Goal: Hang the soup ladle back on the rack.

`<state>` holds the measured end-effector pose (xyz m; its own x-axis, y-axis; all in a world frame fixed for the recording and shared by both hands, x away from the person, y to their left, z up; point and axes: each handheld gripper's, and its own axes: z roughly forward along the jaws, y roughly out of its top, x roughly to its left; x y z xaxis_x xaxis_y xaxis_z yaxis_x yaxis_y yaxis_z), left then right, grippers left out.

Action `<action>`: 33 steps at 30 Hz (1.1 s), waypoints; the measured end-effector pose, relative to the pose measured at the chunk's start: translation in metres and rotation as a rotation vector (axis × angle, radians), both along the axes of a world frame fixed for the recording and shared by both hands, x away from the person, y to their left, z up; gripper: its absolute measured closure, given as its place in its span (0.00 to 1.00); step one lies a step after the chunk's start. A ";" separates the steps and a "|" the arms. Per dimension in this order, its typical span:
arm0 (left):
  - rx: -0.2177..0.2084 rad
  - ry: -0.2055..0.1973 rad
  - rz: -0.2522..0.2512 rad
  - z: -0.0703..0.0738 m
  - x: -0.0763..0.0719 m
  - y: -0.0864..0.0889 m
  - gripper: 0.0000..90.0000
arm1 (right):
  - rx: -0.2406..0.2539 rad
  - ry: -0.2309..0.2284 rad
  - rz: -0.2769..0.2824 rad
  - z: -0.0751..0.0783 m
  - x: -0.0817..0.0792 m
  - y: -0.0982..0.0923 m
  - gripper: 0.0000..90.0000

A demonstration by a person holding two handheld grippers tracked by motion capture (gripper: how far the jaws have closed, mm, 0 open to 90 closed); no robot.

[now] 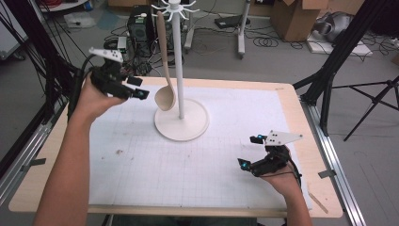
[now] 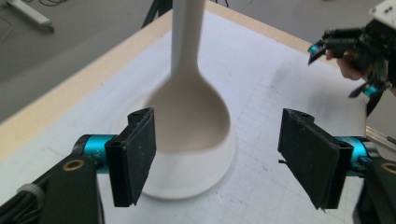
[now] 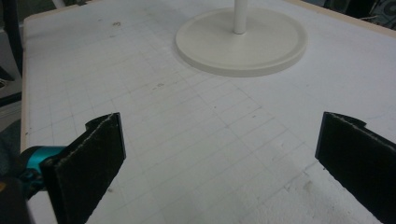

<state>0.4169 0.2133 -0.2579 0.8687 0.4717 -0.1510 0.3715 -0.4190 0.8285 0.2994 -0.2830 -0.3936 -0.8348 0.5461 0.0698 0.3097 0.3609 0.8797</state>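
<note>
My left claw, jaws apart and empty, is hovering beside the hanging spoon; its handle is running vertically along the stand.

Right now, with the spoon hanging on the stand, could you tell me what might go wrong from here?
The wooden spoon hangs from a hook at the top of the white stand, its bowl just above the base. The left gripper, jaws open, sits close beside that bowl: a nudge could swing the spoon off its hook. A harder knock might tip the tall, slim stand. The right gripper rests open, away from both.
</note>
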 end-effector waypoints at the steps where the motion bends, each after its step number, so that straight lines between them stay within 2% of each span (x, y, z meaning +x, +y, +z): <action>1: -0.005 0.009 0.003 -0.007 -0.003 0.003 0.28 | -0.002 0.002 0.000 -0.001 0.000 0.000 0.01; 2: -0.004 0.010 0.011 -0.014 -0.005 0.006 0.27 | -0.002 0.006 -0.002 -0.001 0.000 0.000 0.01; 3: -0.004 0.010 0.011 -0.014 -0.005 0.006 0.26 | -0.002 0.006 -0.002 -0.001 0.000 0.000 0.01; 4: -0.017 0.018 0.026 -0.025 -0.008 0.012 0.25 | -0.007 0.010 0.000 -0.002 0.001 0.001 0.01; 5: -0.017 0.018 0.026 -0.025 -0.008 0.012 0.24 | -0.007 0.010 0.000 -0.002 0.001 0.001 0.01; 6: -0.029 0.023 0.031 -0.033 -0.011 0.017 0.23 | -0.010 0.013 0.000 -0.002 0.001 0.002 0.01; 9: -0.030 0.014 0.037 -0.038 -0.015 0.020 0.21 | -0.012 0.012 0.002 -0.003 0.002 0.003 0.01; 12: -0.045 0.007 0.023 -0.042 -0.024 0.020 0.20 | -0.011 0.016 0.000 -0.004 0.003 0.002 0.01; 18: -0.059 -0.050 -0.017 -0.044 -0.046 0.018 0.19 | -0.005 0.017 -0.009 -0.004 0.002 -0.001 0.01; 22: -0.065 -0.073 -0.009 -0.046 -0.054 0.023 0.18 | -0.006 0.016 -0.015 -0.004 0.002 -0.003 0.01; 25: -0.087 -0.090 0.002 -0.052 -0.063 0.030 0.17 | -0.013 0.018 -0.017 -0.005 0.003 -0.002 0.01; 28: -0.103 -0.101 0.022 -0.064 -0.074 0.038 0.14 | -0.013 0.024 -0.016 -0.006 0.004 -0.002 0.01; 33: -0.128 -0.099 0.049 -0.078 -0.083 0.044 0.11 | -0.021 0.031 -0.019 -0.008 0.005 -0.002 0.01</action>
<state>0.3336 0.2577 -0.3361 0.8588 0.4961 -0.1278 0.3029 -0.2906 0.9076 0.3044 -0.2850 -0.4013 -0.8220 0.5633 0.0835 0.3434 0.3733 0.8618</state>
